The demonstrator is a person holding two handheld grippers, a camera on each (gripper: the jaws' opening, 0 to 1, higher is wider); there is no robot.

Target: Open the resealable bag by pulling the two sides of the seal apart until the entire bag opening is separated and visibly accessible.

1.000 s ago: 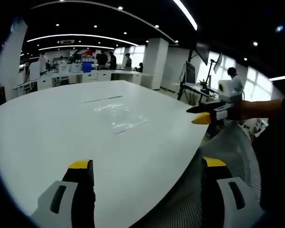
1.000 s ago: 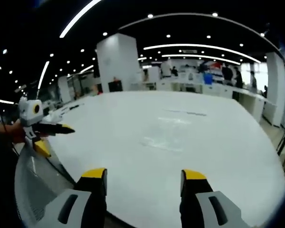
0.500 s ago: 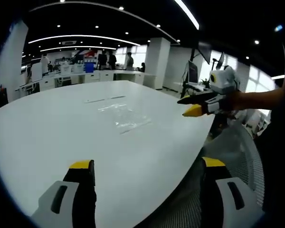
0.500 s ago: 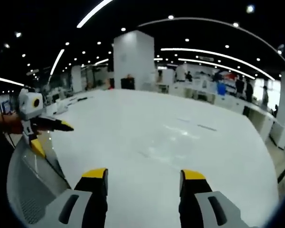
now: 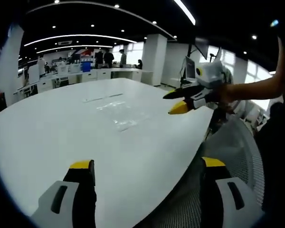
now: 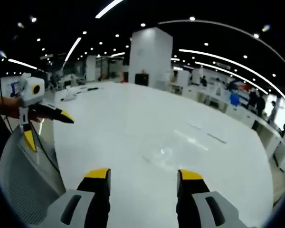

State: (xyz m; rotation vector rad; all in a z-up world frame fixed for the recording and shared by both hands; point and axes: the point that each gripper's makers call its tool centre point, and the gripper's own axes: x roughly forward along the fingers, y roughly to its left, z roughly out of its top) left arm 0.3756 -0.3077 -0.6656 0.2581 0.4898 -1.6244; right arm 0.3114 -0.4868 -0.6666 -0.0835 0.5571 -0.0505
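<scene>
1. The clear resealable bag lies flat on the white bench, untouched, near the bench's middle.
2. The left tongs hang wide open and empty above the near edge of the bench, well short of the bag.
3. The right tongs are spread just as wide, holding nothing, with the bag just beyond their yellow tips.

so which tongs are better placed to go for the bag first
Right, probably. In the right gripper view the clear bag lies just beyond the open right tongs. In the left gripper view the bag sits well up the white table from the open left tongs.
</scene>
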